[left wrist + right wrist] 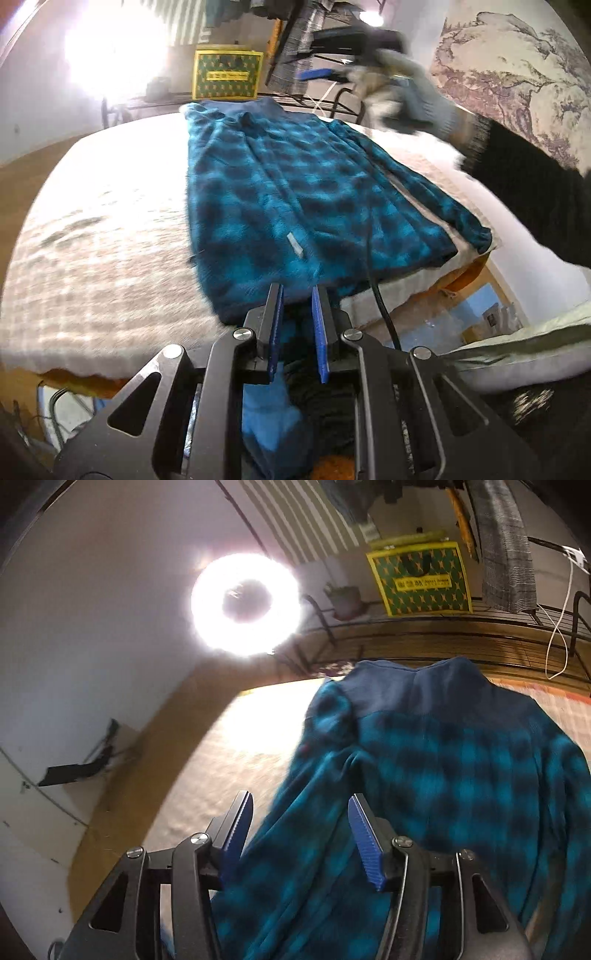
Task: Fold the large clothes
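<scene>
blue-black checked fleece jacket (295, 192) lay on bed (110, 240) | left tool (297, 295) nearly closed, empty | right tool (301, 805) spread, blurred | yellow-green box (227, 75) beyond far edge

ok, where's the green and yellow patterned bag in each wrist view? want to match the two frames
Left wrist: the green and yellow bag sits top centre, just beyond the collar end of the blue plaid shirt.
Right wrist: the bag is upper right, tilted, above the shirt.
Shared landmark: the shirt's solid blue collar, directly below the bag in both views.
</scene>
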Available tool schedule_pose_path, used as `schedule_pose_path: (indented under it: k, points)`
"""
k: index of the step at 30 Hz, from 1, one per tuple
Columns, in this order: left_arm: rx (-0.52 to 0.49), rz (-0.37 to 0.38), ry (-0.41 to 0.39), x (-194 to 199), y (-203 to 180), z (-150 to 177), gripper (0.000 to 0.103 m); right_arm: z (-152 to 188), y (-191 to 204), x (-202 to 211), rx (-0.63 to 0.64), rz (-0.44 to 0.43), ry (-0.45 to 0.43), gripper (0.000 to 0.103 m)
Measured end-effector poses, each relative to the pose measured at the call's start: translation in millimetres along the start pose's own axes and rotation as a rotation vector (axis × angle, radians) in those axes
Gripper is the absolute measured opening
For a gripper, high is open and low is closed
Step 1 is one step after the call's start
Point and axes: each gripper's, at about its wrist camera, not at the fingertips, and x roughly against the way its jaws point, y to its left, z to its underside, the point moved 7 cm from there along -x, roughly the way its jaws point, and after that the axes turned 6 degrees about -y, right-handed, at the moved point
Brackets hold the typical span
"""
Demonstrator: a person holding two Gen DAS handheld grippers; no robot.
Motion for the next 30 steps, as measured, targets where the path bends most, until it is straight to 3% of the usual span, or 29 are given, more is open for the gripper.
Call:
schedule_pose_path:
  k: [4,7,9,13,17,20,24,26,30]
  points:
    - [0.04,-0.044,-0.011,7,15,4,0.014,44,27,44,0.009,-0.04,-0.009,0.055]
    - [0.033,-0.1,-0.019,0,24,2,0.014,94,50,53,0.016,-0.062,0.024,0.045]
    - [0.048,-0.118,-0.014,-9,34,1,0.014,131,65,46,0.015,-0.068,0.067,0.04]
    - [0.16,-0.08,0.026,-38,53,-1,0.014,194,89,12,-0.005,-0.098,0.168,0.035]
    - [0.189,-0.083,0.093,-68,61,9,0.014,241,98,-18,0.134,0.029,0.282,0.034]
    - [0.177,-0.094,0.13,-80,60,23,0.014,256,86,-20,0.171,0.098,0.305,0.027]
    - [0.132,-0.13,0.132,-80,55,25,0.014,249,78,-10,0.091,0.075,0.289,0.028]
    - [0.147,-0.125,0.117,-71,53,21,0.014,248,82,6,0.054,0.035,0.259,0.033]
    - [0.119,-0.138,0.043,-40,42,8,0.014,234,75,65,0.011,0.034,0.088,0.058]
